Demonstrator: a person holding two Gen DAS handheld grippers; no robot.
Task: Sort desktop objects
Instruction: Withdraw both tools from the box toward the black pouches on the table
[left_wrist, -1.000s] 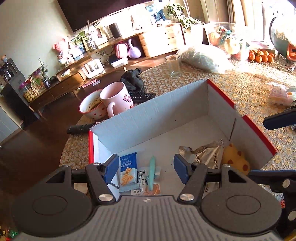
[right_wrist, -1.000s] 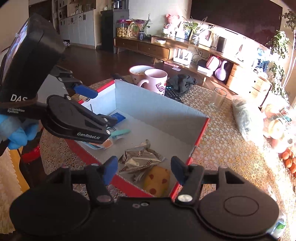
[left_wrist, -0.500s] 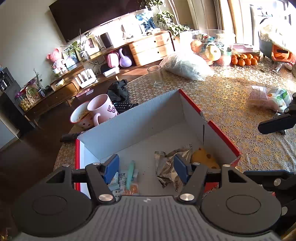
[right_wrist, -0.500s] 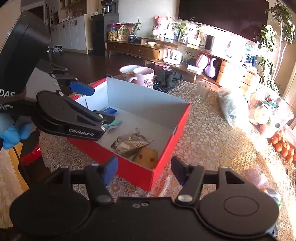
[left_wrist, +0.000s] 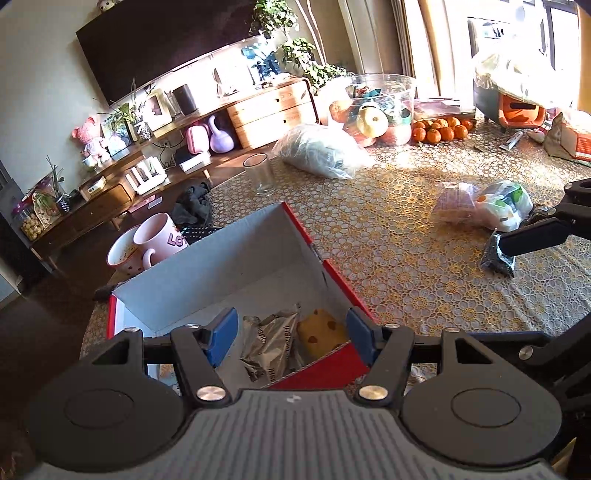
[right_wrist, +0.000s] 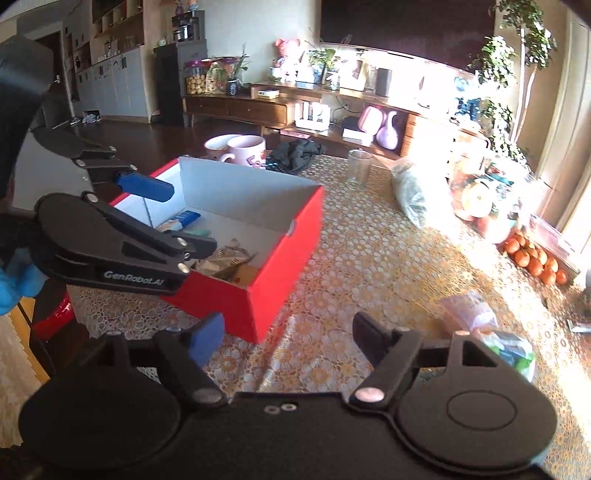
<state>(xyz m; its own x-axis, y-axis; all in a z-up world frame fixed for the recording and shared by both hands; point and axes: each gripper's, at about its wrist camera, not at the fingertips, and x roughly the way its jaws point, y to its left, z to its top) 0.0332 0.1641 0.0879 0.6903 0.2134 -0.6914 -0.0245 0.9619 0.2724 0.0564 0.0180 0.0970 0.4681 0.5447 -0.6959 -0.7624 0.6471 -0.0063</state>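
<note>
Harsh window glare (fisheye-warped edges), slight blur

Left gripper (left_wrist: 288, 338) open, empty, over red box (left_wrist: 332, 365) w/ snacks.

Pink mug (left_wrist: 162, 236) beside bowl (left_wrist: 123, 253); oranges (left_wrist: 439, 131) near far table edge.

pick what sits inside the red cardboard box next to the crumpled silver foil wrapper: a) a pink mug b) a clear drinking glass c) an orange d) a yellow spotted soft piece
d: the yellow spotted soft piece lies beside the crumpled silver foil wrapper inside the red cardboard box.
</note>
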